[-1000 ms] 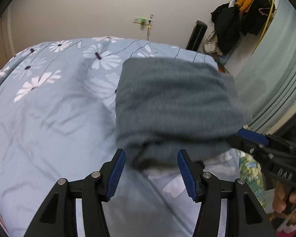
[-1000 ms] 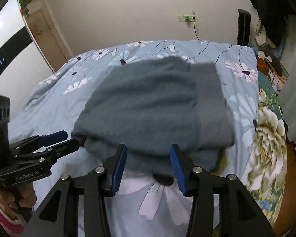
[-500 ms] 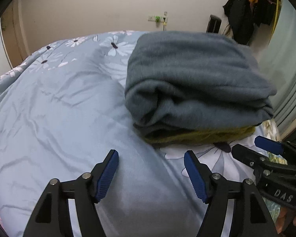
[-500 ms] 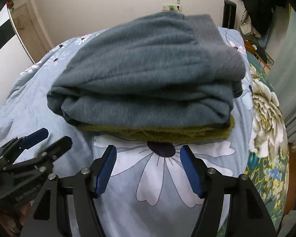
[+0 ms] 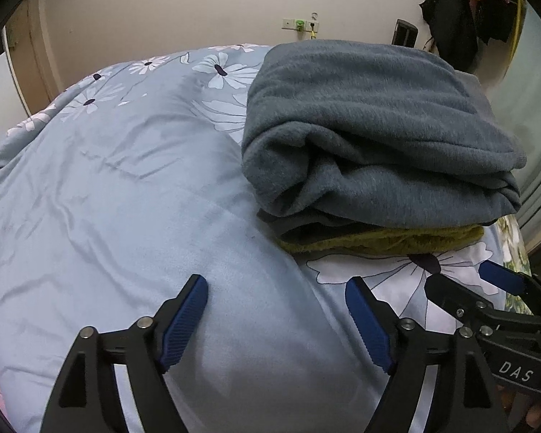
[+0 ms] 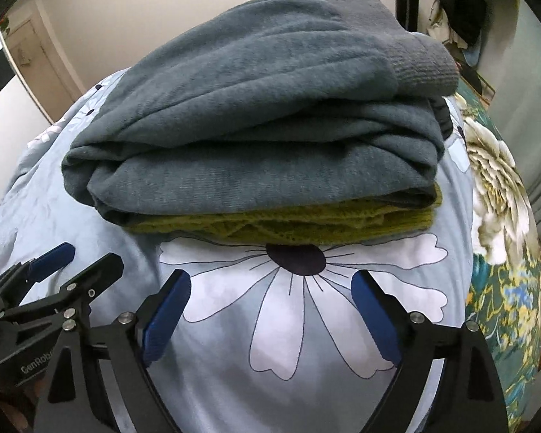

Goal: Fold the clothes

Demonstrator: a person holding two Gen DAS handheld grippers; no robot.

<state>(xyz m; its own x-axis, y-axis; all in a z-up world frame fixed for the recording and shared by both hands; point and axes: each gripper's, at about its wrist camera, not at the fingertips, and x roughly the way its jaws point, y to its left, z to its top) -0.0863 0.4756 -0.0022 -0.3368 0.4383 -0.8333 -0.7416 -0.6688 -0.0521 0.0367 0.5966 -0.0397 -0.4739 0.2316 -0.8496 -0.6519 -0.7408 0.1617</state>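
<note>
A folded grey-blue sweater (image 5: 371,133) lies on top of a folded olive-green knit garment (image 5: 378,241) on the bed; the stack also shows in the right wrist view, grey sweater (image 6: 270,108) over green knit (image 6: 288,223). My left gripper (image 5: 276,288) is open and empty, low over the bedspread in front of and left of the stack. My right gripper (image 6: 270,285) is open and empty, just in front of the stack over a large white flower print. Each gripper shows in the other's view: the right gripper (image 5: 487,288) and the left gripper (image 6: 72,263).
The bed is covered by a light blue floral duvet (image 5: 108,198). A green floral sheet (image 6: 505,252) shows along the bed's right edge. Dark clothes hang on a rack (image 5: 461,18) at the back right. A wall socket (image 5: 299,25) sits behind the bed.
Both grippers have let go of the grey sweater, opened wider and pulled back and down from the stack. The sweater now rests on the green knit.
</note>
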